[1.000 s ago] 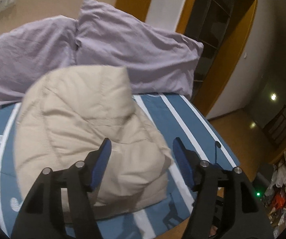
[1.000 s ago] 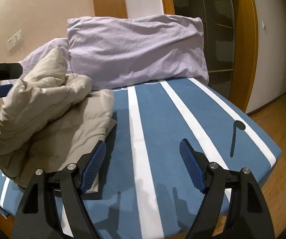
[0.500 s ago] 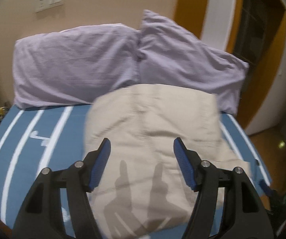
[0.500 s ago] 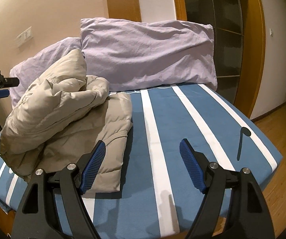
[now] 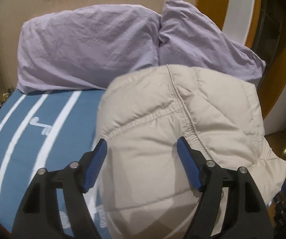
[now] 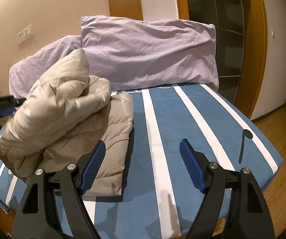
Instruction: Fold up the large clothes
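The beige padded jacket (image 6: 63, 123) lies bunched in a loose heap near the left edge of the bed (image 6: 192, 139), its lower layer flat on the striped cover and a puffy upper layer piled on top, leaning toward the head end. Judging from that shape, the top layer could slide off or spring open: the filling looks bulky and nothing presses it down. Being so close to the left edge, part of it might also slip over the side if pushed that way.

The left gripper (image 5: 142, 155) hangs over the near part of the jacket (image 5: 173, 139); its jaws have just been opening and stand apart, with the fabric bulging below them but not pinched. A careless closing here might catch only the outer shell and drag the heap out of its fold.

The right gripper (image 6: 143, 155) has its jaws apart too, over the bare cover just beside the jacket's right edge, holding nothing.

Two lilac pillows (image 6: 149, 53) stand at the head edge. No containers are in view.
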Motion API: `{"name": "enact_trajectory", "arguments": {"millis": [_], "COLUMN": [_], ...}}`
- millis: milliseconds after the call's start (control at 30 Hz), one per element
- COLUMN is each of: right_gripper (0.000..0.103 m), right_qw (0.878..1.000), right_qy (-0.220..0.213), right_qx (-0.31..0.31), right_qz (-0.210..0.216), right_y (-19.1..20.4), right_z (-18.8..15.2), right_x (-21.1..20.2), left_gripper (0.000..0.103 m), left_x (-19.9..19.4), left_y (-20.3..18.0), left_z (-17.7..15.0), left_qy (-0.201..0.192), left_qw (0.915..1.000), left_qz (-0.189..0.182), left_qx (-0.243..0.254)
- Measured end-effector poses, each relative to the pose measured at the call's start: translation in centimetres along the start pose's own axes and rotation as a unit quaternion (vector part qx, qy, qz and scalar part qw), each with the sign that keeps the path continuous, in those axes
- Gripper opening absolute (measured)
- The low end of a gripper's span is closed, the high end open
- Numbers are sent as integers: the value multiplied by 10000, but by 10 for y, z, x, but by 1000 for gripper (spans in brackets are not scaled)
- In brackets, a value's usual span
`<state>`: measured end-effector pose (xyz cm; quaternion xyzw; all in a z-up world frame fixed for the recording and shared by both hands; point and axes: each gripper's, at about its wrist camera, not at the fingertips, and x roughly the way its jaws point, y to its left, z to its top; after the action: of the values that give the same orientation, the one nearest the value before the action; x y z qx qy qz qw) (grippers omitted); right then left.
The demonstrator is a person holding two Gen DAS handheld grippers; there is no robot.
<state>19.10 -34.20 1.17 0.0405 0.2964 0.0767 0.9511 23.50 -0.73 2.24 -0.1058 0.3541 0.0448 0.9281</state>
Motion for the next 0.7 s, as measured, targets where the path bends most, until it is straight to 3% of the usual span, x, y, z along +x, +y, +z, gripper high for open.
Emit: {"name": "enact_trajectory", "arguments": {"millis": [233, 400, 700], "right_gripper": [78, 77, 62], "right_qw": [9996, 9985, 9969], "right_qy": [-246, -317, 96], "right_qx": [80, 112, -280], "right_qz": [106, 436, 734], "right_y": [1, 12, 55], "right_z": [17, 30, 25], "right_x": [-14, -18, 6], "left_gripper": [73, 72, 72], "left_x": [8, 8, 11], "left_y": [-27, -43, -58], "left_z": [-17, -28, -33], "left_qy": [-37, -85, -68], "left_qw": [9996, 9988, 9979], "left_qz": [-202, -311, -372], "left_qx": [203, 378, 528]}}
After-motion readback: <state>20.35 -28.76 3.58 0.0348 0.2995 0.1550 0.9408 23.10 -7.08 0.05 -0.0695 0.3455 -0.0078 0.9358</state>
